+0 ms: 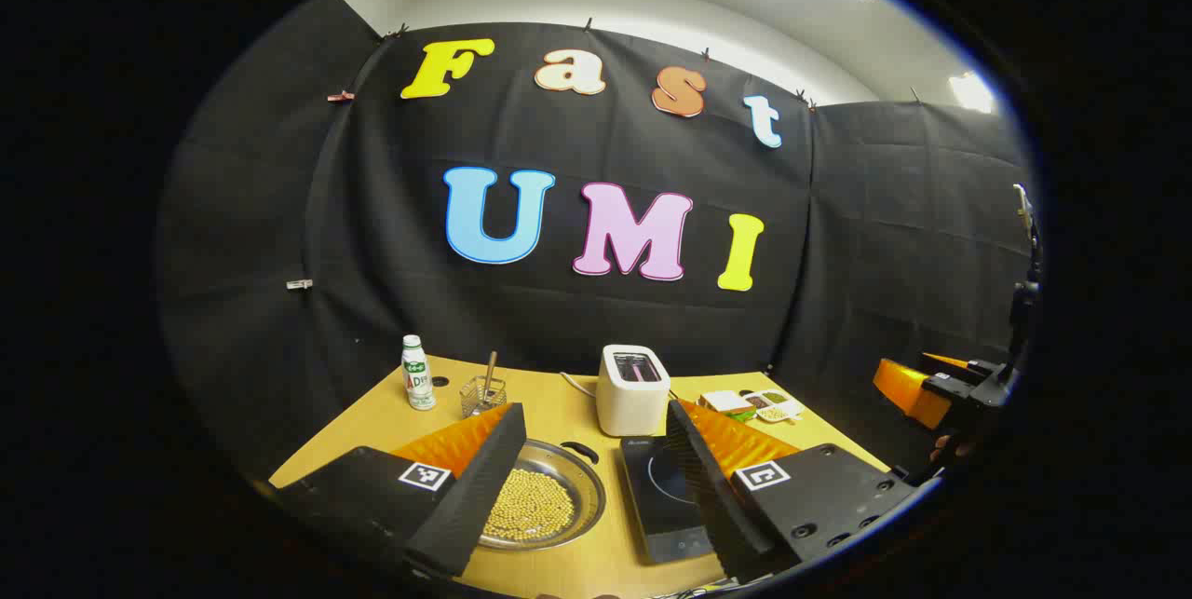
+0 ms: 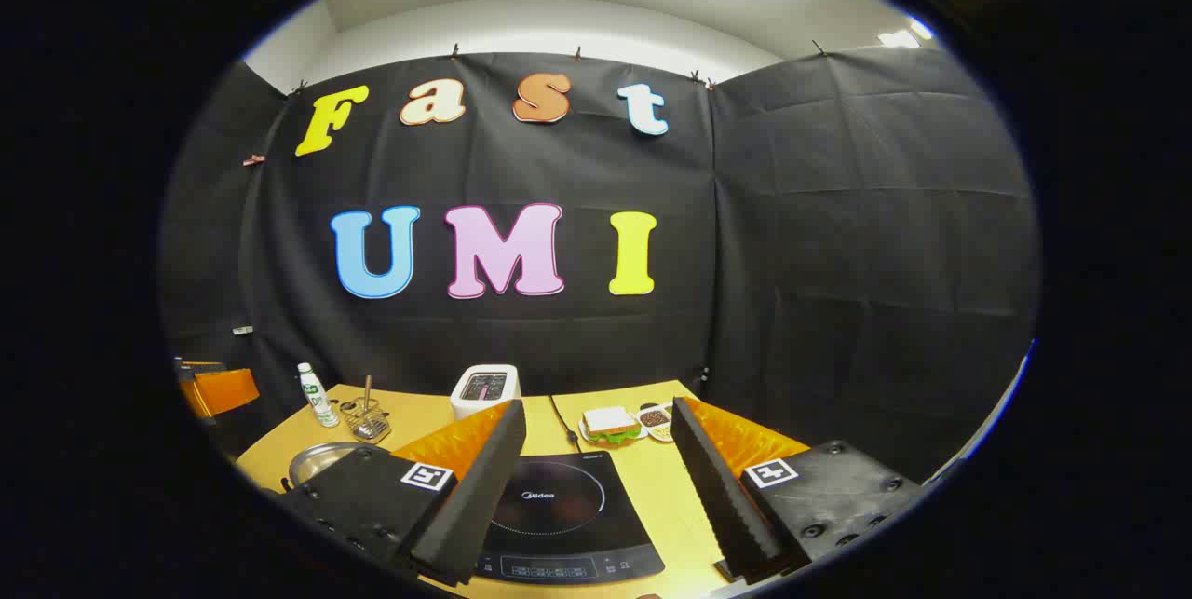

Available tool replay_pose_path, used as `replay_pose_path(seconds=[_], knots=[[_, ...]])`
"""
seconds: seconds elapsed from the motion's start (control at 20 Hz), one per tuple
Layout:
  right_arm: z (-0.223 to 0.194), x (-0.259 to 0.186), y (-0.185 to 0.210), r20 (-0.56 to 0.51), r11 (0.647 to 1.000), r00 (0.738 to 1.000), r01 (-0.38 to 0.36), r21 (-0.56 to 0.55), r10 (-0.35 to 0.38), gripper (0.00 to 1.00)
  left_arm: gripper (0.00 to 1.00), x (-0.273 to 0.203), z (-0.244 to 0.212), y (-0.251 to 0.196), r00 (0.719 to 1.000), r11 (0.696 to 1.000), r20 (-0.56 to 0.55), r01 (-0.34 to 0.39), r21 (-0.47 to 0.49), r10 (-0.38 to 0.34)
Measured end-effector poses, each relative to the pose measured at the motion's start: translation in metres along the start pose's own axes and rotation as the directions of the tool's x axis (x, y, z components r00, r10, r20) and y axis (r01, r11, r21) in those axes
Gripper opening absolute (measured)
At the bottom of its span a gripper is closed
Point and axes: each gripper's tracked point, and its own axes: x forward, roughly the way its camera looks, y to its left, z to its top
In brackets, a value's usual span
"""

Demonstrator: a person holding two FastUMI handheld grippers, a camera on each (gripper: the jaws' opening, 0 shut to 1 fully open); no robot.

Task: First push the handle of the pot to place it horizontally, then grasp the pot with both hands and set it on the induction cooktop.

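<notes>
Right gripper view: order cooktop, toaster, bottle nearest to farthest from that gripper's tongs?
1. Cooktop: right ahead, between the open tongs of the right gripper.
2. Toaster: behind the cooktop, near the table's back edge, slightly left.
3. Bottle: far left at the back, beside the wire basket.

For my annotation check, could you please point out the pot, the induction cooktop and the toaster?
pot (image 1: 535, 504): left gripper view, on the beans inside.
induction cooktop (image 2: 559, 496): right gripper view, glass top.
toaster (image 1: 631, 399): left gripper view, front face.
</notes>
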Motion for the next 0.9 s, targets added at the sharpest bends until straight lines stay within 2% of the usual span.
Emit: replay_pose_path(seconds=[0.9], knots=[[0.0,-0.02,0.007,0.005,0.999,1.0,-0.012,0.038,0.012,0.98,0.95,-0.024,-0.005,0.013,0.999,0.999,0.013,-0.029,0.021,0.029]])
